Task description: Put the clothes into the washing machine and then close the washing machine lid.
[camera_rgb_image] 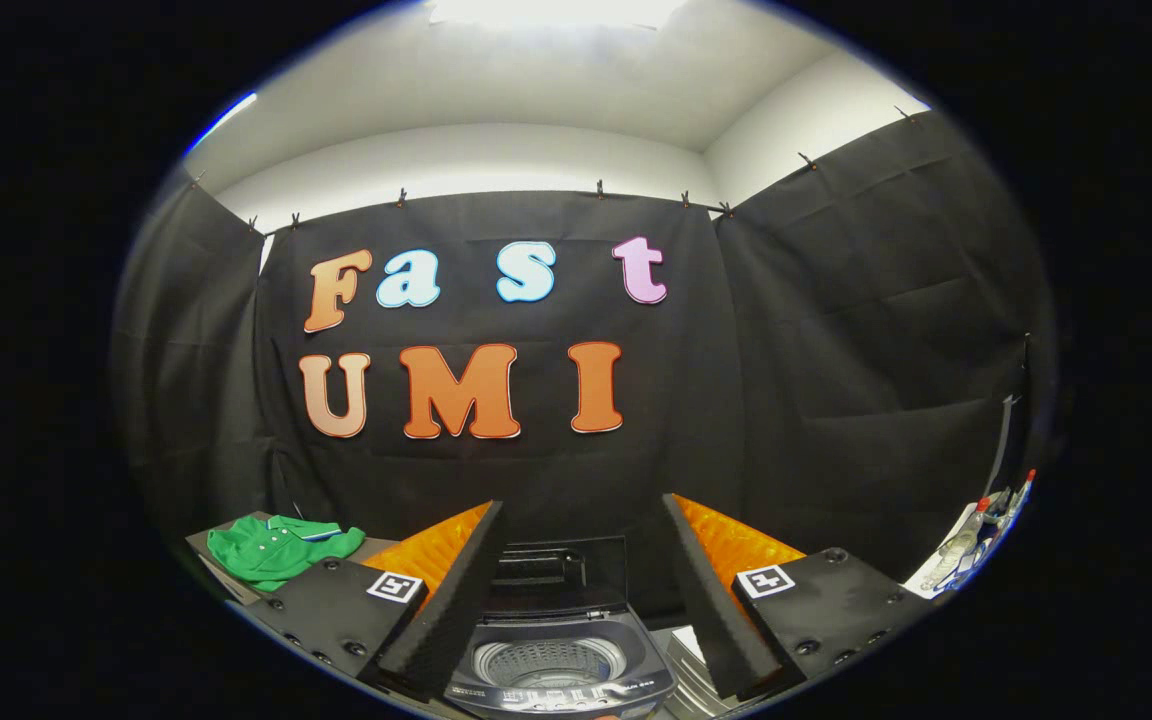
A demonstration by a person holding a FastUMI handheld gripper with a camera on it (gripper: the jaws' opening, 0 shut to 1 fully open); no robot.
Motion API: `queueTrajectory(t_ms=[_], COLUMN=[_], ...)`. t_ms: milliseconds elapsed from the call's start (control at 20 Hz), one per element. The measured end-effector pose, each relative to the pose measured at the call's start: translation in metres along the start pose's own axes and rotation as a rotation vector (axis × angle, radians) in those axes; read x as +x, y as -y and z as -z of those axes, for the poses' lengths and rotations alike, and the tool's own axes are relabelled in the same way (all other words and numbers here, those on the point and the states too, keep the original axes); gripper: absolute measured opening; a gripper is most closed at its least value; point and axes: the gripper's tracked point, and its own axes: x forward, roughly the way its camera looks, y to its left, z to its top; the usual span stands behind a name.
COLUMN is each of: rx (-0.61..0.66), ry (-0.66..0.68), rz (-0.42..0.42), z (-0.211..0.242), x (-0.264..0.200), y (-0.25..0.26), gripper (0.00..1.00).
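A small dark washing machine point(556, 665) stands below and between my fingers, its lid point(558, 570) raised upright at the back and the silver drum open to view. A green polo shirt point(276, 547) lies crumpled on a box top to the left, beyond my left finger. My gripper point(584, 505) hangs above the machine, open wide, with nothing between its fingers.
The cardboard box point(211, 560) under the shirt stands left of the machine. On the right, a white surface point(946, 560) carries plastic bottles point(971, 540) and other small items. Black cloth walls close in behind and on both sides.
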Motion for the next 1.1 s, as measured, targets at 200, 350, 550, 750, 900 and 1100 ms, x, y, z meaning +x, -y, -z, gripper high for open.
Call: queueTrajectory(t_ms=[200,350,550,750,900,1100], rx=[0.000,0.004,0.013,0.025,0.048,0.069], ry=[0.000,0.001,0.000,0.011,0.014,0.035], rz=[0.001,-0.002,-0.015,-0.052,-0.115,-0.240], z=[0.001,0.000,0.000,-0.007,-0.012,-0.025], x=[0.000,-0.001,0.002,0.007,0.016,0.027], y=[0.001,-0.001,-0.009,-0.030,-0.066,-0.141], gripper=[0.98,0.98,0.98,0.99,0.99,0.98])
